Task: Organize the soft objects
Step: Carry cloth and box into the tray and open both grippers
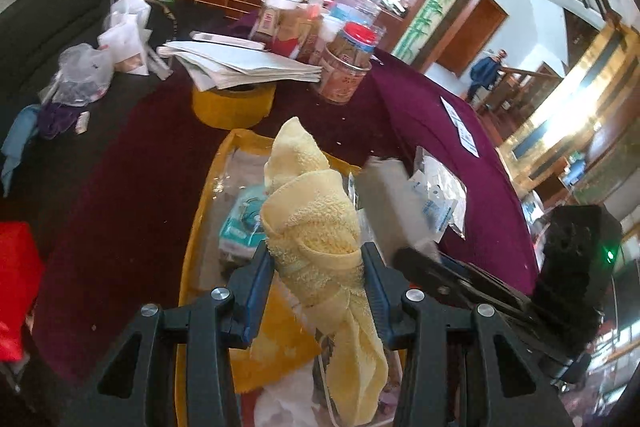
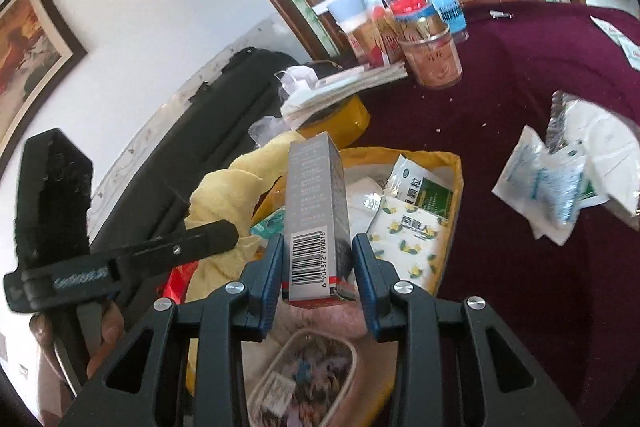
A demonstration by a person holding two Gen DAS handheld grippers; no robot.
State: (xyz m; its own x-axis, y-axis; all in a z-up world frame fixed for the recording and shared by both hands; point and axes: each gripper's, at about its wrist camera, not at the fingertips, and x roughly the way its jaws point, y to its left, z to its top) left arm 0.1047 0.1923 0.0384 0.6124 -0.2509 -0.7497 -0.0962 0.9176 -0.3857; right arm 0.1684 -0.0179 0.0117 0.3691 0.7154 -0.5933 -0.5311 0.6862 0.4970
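Above the yellow bag (image 1: 200,227) on the maroon table (image 1: 420,115), the left gripper (image 1: 316,291) pinches a rolled towel (image 1: 316,223); soft and light, it likely holds best mid-roll. The right gripper (image 2: 316,267) clamps a stiff box (image 2: 314,211).

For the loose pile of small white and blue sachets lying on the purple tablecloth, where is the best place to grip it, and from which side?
Probably the pile of small white and blue sachets is best gripped at its near loose edge, coming from above and slightly from the yellow-rimmed bag side. The packets lie flat and overlapped on the purple tablecloth, so the fingers would need to pinch a raised corner.
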